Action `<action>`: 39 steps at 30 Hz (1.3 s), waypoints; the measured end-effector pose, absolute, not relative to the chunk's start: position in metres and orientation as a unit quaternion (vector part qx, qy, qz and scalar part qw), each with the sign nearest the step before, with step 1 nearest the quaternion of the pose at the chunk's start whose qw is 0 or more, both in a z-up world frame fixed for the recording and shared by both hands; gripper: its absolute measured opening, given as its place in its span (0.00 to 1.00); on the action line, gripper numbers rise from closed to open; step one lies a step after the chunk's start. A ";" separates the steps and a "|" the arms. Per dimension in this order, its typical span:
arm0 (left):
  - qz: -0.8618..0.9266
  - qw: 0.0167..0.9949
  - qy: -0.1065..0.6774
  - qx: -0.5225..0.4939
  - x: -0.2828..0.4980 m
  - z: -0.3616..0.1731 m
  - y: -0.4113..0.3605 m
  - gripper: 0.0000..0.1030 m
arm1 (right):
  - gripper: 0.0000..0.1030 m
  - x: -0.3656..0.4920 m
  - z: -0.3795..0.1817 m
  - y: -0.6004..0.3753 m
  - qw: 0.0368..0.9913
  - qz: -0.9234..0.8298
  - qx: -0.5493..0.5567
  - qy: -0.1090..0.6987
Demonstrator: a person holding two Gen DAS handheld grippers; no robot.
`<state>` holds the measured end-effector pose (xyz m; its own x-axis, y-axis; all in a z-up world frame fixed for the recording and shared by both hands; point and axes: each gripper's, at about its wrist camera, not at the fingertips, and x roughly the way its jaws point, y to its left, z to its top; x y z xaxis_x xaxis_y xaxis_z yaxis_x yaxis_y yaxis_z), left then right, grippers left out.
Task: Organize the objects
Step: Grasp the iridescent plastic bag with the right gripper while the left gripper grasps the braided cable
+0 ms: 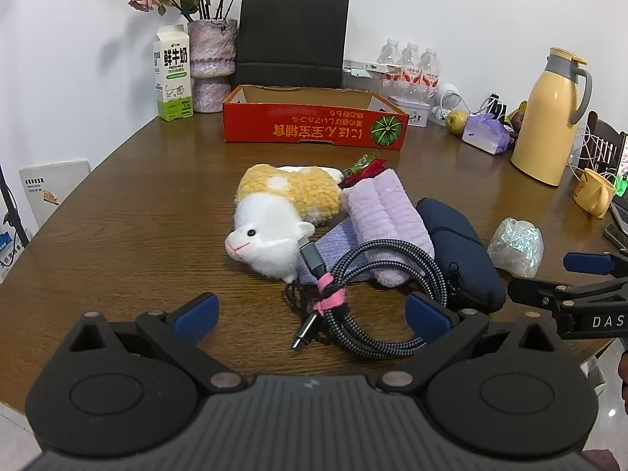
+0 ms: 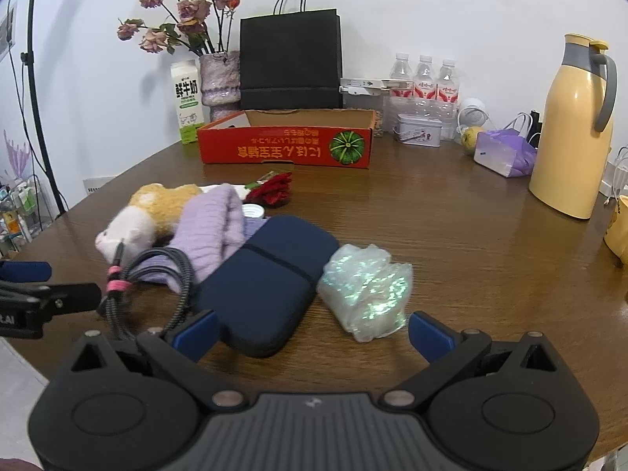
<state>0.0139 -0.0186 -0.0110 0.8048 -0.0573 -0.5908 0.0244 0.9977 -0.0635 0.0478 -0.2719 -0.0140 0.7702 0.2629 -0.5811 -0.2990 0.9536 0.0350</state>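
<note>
While both grippers hang low at the near edge, the brown wooden surface (image 1: pixel 117 204) is carrying pretty much everything. Biggest item is the red cardboard box (image 1: pixel 314 125) at 12 o'clock, open on top. Going down in size, the clutter sits mid-surface: a navy zip pouch (image 2: pixel 267 282), a folded purple towel (image 1: pixel 386 216) just at its 9 o'clock, and a yellow-and-white plush sheep (image 1: pixel 274 216) touching the towel's far left side. A crinkly iridescent wrap bundle (image 2: pixel 369 286) sits at the pouch's 3 o'clock, touching it. Then a coiled braided cable (image 1: pixel 373 298) with a pink tie lies over the towel's near end. The left gripper (image 1: pixel 310 314) has its fingers spread wide around the cable, grasping nothing. The right gripper (image 2: pixel 314 329) is just as released, fingers either side of the pouch and bundle.
</note>
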 end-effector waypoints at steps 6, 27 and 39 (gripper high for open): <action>-0.022 0.946 0.324 -0.022 0.023 -0.015 -0.028 1.00 | 1.00 0.060 -0.021 -0.282 0.940 0.143 -0.040 0.306; -0.015 0.939 0.342 -0.019 0.035 -0.020 -0.038 1.00 | 0.55 0.101 -0.047 -0.301 0.938 0.188 -0.035 0.289; -0.055 0.934 0.352 -0.007 0.041 -0.017 -0.052 1.00 | 0.36 0.085 -0.042 -0.311 0.945 0.198 -0.002 0.260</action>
<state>0.0405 -0.0522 -0.0172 0.7465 -0.1084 -0.6564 0.0989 0.9938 -0.0516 0.0854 -0.3106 -0.0420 0.7872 0.3723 -0.4916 -0.3749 0.9219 0.0979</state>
